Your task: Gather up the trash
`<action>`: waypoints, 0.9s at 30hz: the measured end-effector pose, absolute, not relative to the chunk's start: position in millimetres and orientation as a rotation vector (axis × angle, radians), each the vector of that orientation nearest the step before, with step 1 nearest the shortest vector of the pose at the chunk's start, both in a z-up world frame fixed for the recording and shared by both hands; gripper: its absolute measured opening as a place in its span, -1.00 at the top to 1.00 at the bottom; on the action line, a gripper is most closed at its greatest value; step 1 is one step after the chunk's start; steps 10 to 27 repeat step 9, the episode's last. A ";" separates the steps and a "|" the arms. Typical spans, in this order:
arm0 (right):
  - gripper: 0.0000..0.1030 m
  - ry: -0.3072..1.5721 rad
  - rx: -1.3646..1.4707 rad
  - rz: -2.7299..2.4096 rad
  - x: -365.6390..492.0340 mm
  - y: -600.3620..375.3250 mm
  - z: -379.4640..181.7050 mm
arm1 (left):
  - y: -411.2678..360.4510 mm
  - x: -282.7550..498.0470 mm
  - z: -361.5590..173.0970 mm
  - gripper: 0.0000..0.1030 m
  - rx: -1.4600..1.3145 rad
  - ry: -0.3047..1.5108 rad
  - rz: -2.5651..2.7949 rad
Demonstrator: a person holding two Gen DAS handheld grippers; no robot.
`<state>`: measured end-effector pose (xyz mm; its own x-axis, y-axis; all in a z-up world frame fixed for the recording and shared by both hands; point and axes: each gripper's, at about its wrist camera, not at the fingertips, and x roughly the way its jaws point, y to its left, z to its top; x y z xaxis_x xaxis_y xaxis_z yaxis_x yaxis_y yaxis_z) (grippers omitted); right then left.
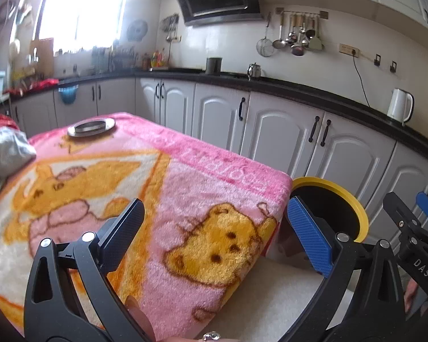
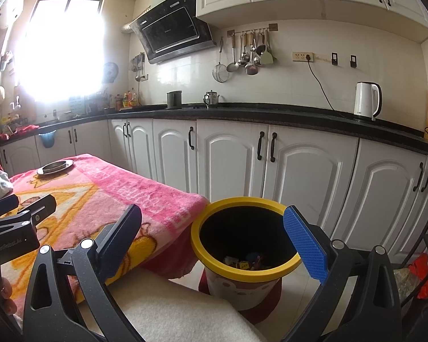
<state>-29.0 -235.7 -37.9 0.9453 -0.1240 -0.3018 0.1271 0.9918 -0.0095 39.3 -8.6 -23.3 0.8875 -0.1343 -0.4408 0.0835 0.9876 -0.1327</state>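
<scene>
We hold the left tongs (image 1: 214,230) spread wide over the pink blanket (image 1: 185,199), gripping nothing. Our right tongs (image 2: 214,236) also gape wide and hold nothing, their blue pad (image 2: 305,245) above the near rim of the bin (image 2: 248,270). The bin, yellow-rimmed, stands on the floor just beside the blanket's corner, between the blanket and the white cabinets (image 2: 299,171). Small bits of trash (image 2: 245,262) lie at the bottom of the bin, between and below the right tongs. A metal dish (image 2: 55,167) rests at the blanket's far end, well away from the bin.
</scene>
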 end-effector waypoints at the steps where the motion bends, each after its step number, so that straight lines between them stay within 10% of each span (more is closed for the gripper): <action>1: -0.88 0.309 0.011 -0.127 -27.3 -235.4 -36.6 | 1.0 42.1 -23.4 -0.79 -0.141 0.486 -0.105; 9: -0.88 0.446 -0.109 0.242 29.1 -119.7 -19.7 | 210.0 53.4 -39.7 -0.79 -0.289 0.627 0.443; 27: -0.88 0.446 -0.109 0.242 29.1 -119.7 -19.7 | 210.0 53.4 -39.7 -0.79 -0.289 0.627 0.443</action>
